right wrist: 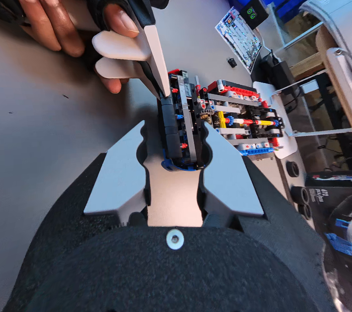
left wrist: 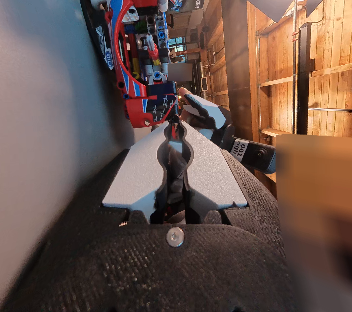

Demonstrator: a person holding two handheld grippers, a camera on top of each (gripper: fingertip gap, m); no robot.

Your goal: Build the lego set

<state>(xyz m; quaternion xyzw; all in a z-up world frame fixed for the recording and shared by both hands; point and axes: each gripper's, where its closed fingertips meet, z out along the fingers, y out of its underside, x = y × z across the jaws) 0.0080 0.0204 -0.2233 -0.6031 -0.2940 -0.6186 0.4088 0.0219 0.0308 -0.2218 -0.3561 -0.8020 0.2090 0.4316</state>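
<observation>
Lego race car (right wrist: 219,119) mostly built — tyres (right wrist: 292,169) unfitted on surface (right wrist: 57,131). My left claw (left wrist: 174,125) clenched, apparently on car's rear edge; right claw (right wrist: 174,125) released, straddling it.

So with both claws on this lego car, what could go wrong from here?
1. The left claw is shut on only the thin black end edge of the red, blue and black lego car, so it could slip or pop pieces loose.
2. The right claw is open astride the car's end; closing carelessly might crush the exposed small gears.
</observation>
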